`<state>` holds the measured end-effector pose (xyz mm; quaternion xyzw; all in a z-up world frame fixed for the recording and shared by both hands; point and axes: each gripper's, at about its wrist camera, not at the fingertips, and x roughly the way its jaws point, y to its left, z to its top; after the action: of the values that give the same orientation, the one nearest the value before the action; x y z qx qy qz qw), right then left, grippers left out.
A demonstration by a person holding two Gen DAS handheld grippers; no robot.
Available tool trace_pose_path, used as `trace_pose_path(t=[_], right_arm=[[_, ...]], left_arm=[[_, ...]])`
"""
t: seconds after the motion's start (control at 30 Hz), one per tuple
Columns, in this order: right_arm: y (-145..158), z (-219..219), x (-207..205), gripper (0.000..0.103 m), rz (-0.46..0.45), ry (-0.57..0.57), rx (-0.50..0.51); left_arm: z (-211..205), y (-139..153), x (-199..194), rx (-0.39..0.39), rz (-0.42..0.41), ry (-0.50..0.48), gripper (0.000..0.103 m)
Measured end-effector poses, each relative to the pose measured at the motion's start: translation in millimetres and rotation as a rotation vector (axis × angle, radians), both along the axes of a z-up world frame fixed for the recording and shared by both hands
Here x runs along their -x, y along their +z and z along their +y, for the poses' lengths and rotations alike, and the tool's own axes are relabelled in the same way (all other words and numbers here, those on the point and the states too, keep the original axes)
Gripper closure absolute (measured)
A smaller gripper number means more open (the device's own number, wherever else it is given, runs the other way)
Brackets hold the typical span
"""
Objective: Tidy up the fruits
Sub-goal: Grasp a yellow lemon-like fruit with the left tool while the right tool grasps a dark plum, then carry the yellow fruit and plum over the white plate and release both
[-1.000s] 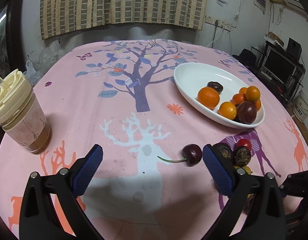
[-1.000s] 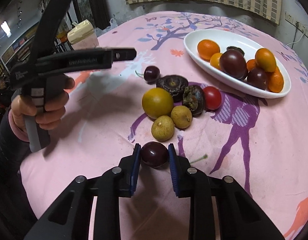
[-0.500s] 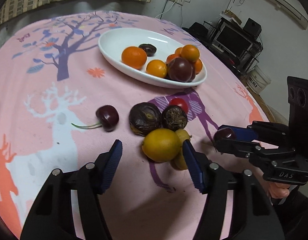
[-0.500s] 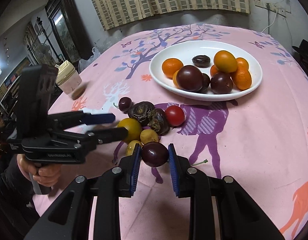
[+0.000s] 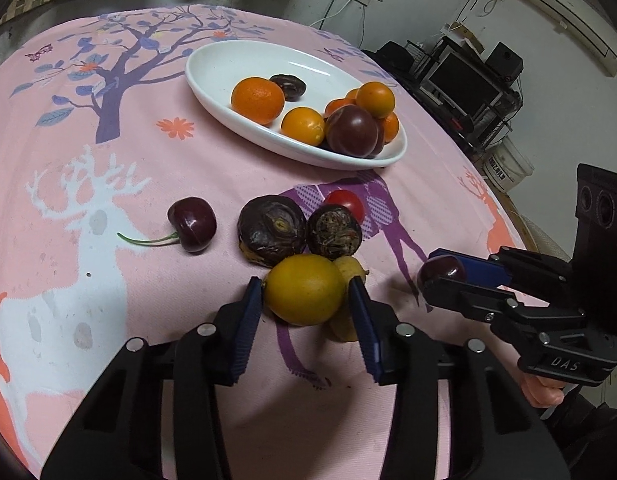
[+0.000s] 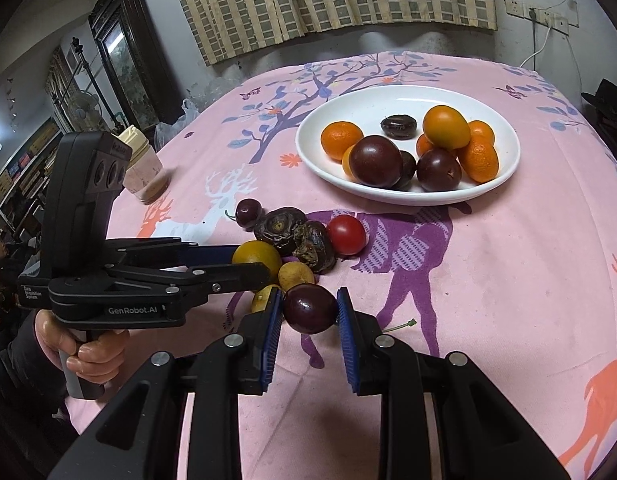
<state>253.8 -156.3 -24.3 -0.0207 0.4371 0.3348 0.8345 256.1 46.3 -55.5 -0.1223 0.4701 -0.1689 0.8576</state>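
Observation:
A round yellow fruit [image 5: 304, 294] lies on the pink cloth between the fingers of my left gripper [image 5: 306, 285]. Its jaws are closing and both pads touch the fruit's sides. In the right wrist view the left gripper [image 6: 248, 262] reaches in from the left. My right gripper [image 6: 309, 305] is shut on a dark cherry [image 6: 309, 310] and holds it just above the cloth. Around the yellow fruit lie a stemmed cherry [image 5: 192, 224], two wrinkled dark fruits [image 5: 270, 230], a red tomato [image 5: 346, 202] and small tan fruits [image 6: 295, 276]. A white plate [image 5: 228, 68] behind them holds oranges and plums.
A cup with a cream lid [image 6: 142, 168] stands at the table's left side. A hand [image 6: 92, 354] grips the left tool's handle. Shelves with a screen [image 5: 460, 84] stand beyond the table's right edge. Bare cloth lies right of the fruit pile.
The left gripper swung from the stemmed cherry over to the yellow fruit, and its jaws narrowed from wide open onto it. The right gripper kept hold of its cherry.

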Motion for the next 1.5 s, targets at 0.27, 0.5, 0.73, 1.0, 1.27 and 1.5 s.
trace_pose_path(t=[0.27,0.5,0.73,1.0,1.27,1.5], right_arm=[[12.6,-7.9,-2.6,0.075,-0.118,-0.050,-0.025],[40.8,-14.5,-50.6,0.075,-0.272,-0.220,-0.126],[30.6,4.0,-112.1,0.075,-0.298,-0.258,-0.126],[36.6,1.6,-99.5,0.057,-0.328,-0.244,-0.117],[29.2,23.3,-39.7,0.054,-0.224,-0.155,-0.050],[-9.6,56.6,4.8,0.054,-0.166,-0.098,0.152]], left_arm=[[2.7,19.6,4.7,-0.039,-0.065,0.013,0.062],[13.6,70.3,-44.8,-0.056,-0.216,0.072,0.062],[-4.9,75.9,-132.0,-0.121,-0.223,0.123,0.062],[0.0,82.4,-132.3,-0.219,-0.265,0.211,0.015],[40.6,75.6,-53.3,-0.256,-0.283,0.290,0.005],[67.4,35.5,-25.8,-0.260,-0.192,0.349,0.005]])
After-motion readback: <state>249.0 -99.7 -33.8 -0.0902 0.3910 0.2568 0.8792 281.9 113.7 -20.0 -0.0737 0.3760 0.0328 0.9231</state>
